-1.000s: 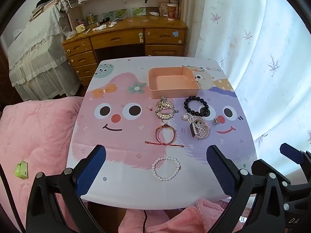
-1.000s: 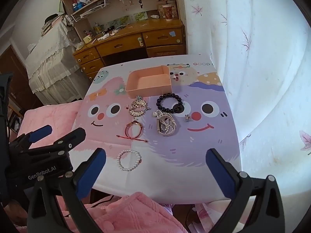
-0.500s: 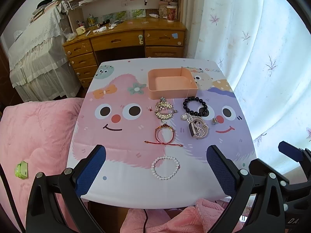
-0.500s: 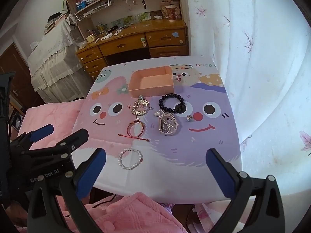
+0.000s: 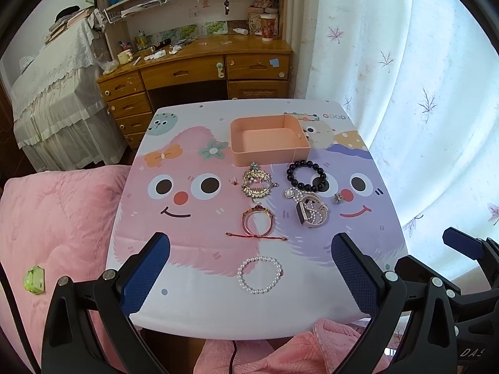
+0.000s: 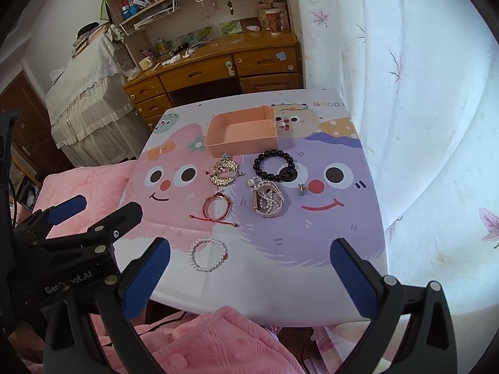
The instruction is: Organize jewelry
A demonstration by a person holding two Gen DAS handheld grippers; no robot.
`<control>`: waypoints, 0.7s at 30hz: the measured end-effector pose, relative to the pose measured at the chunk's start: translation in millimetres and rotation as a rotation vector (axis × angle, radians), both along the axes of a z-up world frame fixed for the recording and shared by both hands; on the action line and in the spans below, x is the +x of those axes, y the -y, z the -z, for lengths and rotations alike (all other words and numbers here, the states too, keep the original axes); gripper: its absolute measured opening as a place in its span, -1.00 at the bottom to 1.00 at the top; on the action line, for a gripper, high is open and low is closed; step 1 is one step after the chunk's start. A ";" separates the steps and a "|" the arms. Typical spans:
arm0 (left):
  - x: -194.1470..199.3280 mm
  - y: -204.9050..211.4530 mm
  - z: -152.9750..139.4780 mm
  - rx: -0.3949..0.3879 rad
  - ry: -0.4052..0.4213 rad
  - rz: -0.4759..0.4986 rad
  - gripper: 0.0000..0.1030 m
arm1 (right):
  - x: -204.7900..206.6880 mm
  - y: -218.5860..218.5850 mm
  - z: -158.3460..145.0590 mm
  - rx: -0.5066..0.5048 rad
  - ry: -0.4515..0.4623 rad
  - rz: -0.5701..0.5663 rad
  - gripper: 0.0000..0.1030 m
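Observation:
An empty pink tray stands at the far middle of the cartoon-printed table. In front of it lie a gold brooch, a black bead bracelet, a watch tangled with pearls, a red cord bracelet, a white pearl bracelet and two small earrings. My left gripper is open and empty above the near edge, over the pearl bracelet. My right gripper is open and empty beside it.
A wooden desk with drawers and shelves stands behind the table. A white curtain hangs on the right. A pink quilt lies left and below the table edge. A lace-covered bed is at far left.
Both grippers have drawn slightly up and back from the table, so the jewelry sits a little farther off in both views. Nothing on the table has moved.

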State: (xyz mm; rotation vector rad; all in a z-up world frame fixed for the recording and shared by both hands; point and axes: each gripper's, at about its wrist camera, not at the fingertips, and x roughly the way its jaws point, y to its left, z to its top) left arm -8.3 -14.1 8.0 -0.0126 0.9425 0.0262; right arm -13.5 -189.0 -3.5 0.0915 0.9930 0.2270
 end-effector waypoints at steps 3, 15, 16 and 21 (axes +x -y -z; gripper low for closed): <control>1.5 1.1 -1.0 0.003 -0.001 0.001 0.98 | 0.6 1.3 -0.3 0.002 -0.001 0.002 0.99; 3.1 -0.2 -4.3 0.020 0.017 0.006 0.98 | 2.6 2.1 -3.4 0.014 -0.003 0.014 0.99; 2.8 -0.8 -4.4 0.021 0.018 0.007 0.98 | 2.7 1.8 -3.7 0.016 -0.002 0.017 0.99; 3.5 -4.2 -7.4 0.025 0.031 0.008 0.98 | 2.8 -1.8 -7.0 0.016 0.013 0.025 0.97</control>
